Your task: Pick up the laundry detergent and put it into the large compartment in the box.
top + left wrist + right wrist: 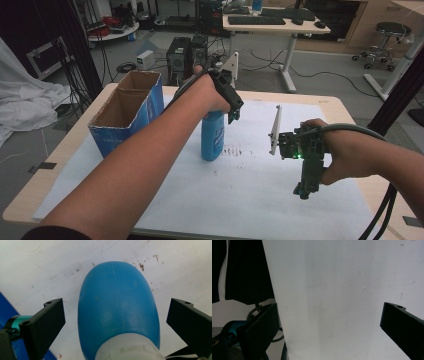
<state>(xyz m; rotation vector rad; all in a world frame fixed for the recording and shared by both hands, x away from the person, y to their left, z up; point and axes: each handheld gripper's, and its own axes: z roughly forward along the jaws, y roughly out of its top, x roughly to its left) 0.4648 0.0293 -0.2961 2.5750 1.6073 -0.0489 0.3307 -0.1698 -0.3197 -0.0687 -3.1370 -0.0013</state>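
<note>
Left gripper (pixel 234 111) poised over an upright blue bottle (pixel 212 135), jaws wide apart on either side, not touching.

The right gripper (pixel 305 189) hangs spread and empty above the white sheet (pixel 260 190) near the table's front right. Brown specks lie beside the bottle; an open cardboard box (pixel 127 111) stands at left. Behind are desks, cables and a stool. Both forearms reach in from below.

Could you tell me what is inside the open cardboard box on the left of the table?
The box stands open-topped on the white sheet. From the high view, only its bare brown inner walls show. Its floor is hidden by the near wall, so any contents cannot be told.
</note>
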